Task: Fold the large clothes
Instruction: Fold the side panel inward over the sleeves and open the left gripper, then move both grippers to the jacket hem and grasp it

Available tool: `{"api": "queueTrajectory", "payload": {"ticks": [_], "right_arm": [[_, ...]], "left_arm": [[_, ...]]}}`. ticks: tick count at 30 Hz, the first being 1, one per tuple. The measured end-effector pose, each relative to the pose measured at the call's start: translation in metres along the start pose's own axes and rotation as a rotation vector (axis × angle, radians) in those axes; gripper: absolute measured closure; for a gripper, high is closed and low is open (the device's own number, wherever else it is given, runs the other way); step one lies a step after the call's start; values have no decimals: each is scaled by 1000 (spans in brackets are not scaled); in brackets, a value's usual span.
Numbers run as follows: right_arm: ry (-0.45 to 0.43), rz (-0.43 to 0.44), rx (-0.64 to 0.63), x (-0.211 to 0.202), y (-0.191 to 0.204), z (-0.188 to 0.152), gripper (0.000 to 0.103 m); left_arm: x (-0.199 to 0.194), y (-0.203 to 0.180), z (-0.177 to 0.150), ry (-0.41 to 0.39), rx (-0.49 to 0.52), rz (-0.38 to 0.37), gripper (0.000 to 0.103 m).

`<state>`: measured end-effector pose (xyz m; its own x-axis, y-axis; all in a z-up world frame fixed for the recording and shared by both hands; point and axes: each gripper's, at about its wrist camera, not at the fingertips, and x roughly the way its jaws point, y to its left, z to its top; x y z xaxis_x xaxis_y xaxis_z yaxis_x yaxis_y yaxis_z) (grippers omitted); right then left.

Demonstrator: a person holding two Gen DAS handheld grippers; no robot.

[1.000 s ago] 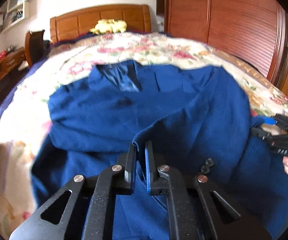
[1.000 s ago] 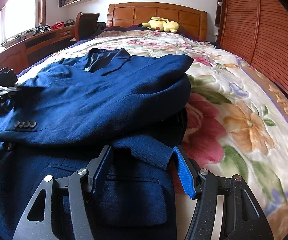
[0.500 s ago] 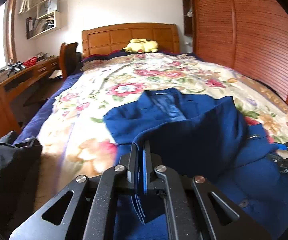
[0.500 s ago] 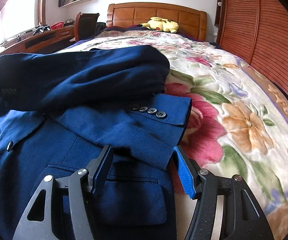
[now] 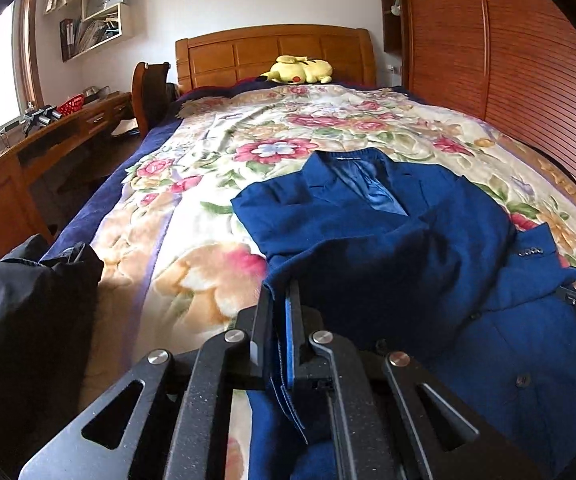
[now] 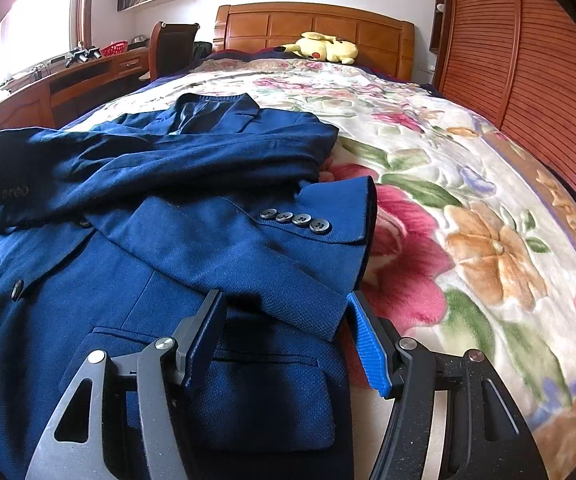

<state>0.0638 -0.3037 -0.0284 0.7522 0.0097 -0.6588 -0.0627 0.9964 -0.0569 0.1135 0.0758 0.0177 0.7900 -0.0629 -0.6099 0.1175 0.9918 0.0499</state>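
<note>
Navy blazer (image 6: pixel 135 264) on bed (image 6: pixel 468 208): one sleeve crossed over; second sleeve clenched in left gripper (image 5: pixel 279 304); right gripper (image 6: pixel 288 320) fingers released. Body folds remain.

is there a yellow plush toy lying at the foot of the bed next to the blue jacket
No, the yellow plush toy lies by the headboard, far from the blue jacket.

Jacket (image 6: pixel 135 208) lies on bedspread (image 6: pixel 468 184) (plush toy (image 6: pixel 326 49) behind, by headboard (image 6: pixel 316 26)).
</note>
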Motion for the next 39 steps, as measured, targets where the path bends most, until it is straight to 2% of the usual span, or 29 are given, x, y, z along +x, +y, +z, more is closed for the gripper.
{"api": "queueTrajectory", "payload": {"ticks": [4,6,11,13,14,16,17,21,30,34,39], "right_arm": [[3,0,-1,1,-1,0,39],[4,1,-2,1,-2,-1,39],[7,-1,-3,2,-2,-1,39],[8,-1,-4,2,-2,-1,39],[8,-1,-5,2,-2,-1,39],[8,-2,-5,2,-2,-1,39],[9,-3,-6,3,-3,-1,39],[12,-11,-11,4,-2,-1,39],[25,4,-14,0,-4,2,39],[-3,25,12,-21,-10,-1,39],[-5,47,27,-54,-18,-22,39]], "left_arm": [[-8,0,-4,1,-7,-42,95],[-13,-3,-5,-6,5,-37,88],[-34,-2,-6,-45,5,-62,60],[-42,-1,-8,-57,3,-79,55],[-45,-1,-9,-59,2,-87,44],[-53,-2,-12,-86,6,-93,30],[-57,-3,-14,-102,9,-91,27],[-67,1,-22,-108,-6,-95,22],[-69,13,-63,-3,-10,-62,21],[-74,18,-85,35,-12,-55,21],[-81,29,-111,74,-40,-51,21]]}}
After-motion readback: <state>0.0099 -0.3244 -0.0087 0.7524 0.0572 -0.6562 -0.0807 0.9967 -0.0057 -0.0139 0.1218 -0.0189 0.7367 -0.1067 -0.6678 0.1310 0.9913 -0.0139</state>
